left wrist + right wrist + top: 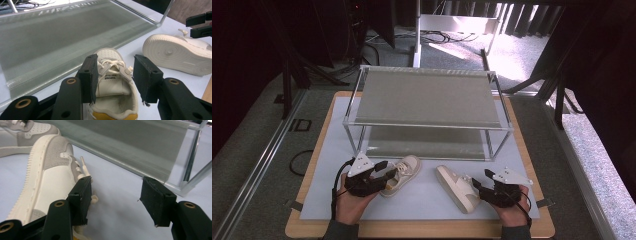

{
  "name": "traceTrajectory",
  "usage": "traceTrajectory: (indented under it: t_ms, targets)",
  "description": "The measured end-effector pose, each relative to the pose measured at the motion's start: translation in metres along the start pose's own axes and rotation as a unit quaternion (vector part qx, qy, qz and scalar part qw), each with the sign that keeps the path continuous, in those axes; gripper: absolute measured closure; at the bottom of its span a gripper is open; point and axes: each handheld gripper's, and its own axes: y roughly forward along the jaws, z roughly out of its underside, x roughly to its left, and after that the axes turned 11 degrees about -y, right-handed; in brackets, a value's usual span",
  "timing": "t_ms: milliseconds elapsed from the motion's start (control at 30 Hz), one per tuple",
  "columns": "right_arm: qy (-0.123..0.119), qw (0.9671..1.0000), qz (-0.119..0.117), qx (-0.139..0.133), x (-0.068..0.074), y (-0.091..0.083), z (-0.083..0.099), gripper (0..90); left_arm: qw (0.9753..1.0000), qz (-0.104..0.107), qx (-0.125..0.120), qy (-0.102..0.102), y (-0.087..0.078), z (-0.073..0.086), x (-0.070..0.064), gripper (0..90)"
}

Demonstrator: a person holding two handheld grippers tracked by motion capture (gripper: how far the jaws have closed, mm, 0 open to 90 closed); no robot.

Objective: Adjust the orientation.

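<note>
Two cream sneakers lie on the white mat (332, 150) in front of a two-tier rack (427, 97). The left sneaker (404, 172) stands upright, toe toward the rack. My left gripper (384, 172) is open, its jaws on either side of that sneaker's (110, 53) tongue and collar in the left gripper (115, 77) view. The right sneaker (454, 186) lies on its side, its sole (175, 55) facing left. My right gripper (480, 186) is open just beside the laces; its left jaw sits against this sneaker (50, 170) in the right gripper (115, 197) view.
The rack has grey shelves in a clear frame; its lower shelf (125, 142) starts just beyond both shoes. A frame post (192, 157) stands to the right of my right gripper. The mat rests on a wooden board (532, 165), with floor and cables beyond.
</note>
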Motion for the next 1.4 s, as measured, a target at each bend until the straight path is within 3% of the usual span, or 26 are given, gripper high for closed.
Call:
traceTrajectory:
  t_ms: [333, 467, 733, 800, 933, 1367, 1400]
  targets:
    - [0.007, 0.9996, -0.027, -0.012, 0.002, -0.002, 0.000, 44.0, 1.0000, 0.001, 0.000, 0.002, 0.000, -0.001, -0.002, 54.1]
    - [0.012, 0.9983, -0.051, -0.024, 0.004, -0.004, 0.000, 44.2, 1.0000, 0.001, -0.001, 0.003, 0.000, -0.001, -0.002, 54.0]
    - [-0.001, 0.9974, -0.072, -0.008, 0.014, 0.003, 0.003, 44.0, 1.0000, 0.000, -0.003, 0.003, -0.002, -0.002, -0.003, 54.0]
    - [0.005, 0.9954, -0.094, -0.020, 0.017, 0.003, 0.002, 50.2, 1.0000, 0.001, -0.006, 0.002, -0.003, -0.002, -0.003, 54.1]
    - [0.002, 0.9951, -0.096, -0.022, 0.019, 0.002, 0.002, 52.5, 1.0000, -0.001, -0.003, 0.004, -0.003, -0.002, -0.003, 54.1]
    - [-0.037, 0.9906, -0.128, -0.030, 0.043, 0.001, -0.010, 51.9, 1.0000, -0.004, 0.001, 0.005, -0.001, 0.000, -0.002, 54.1]
    - [-0.043, 0.9910, -0.123, -0.030, 0.046, 0.000, -0.011, 51.9, 1.0000, -0.004, 0.001, 0.005, -0.002, 0.000, -0.002, 54.0]
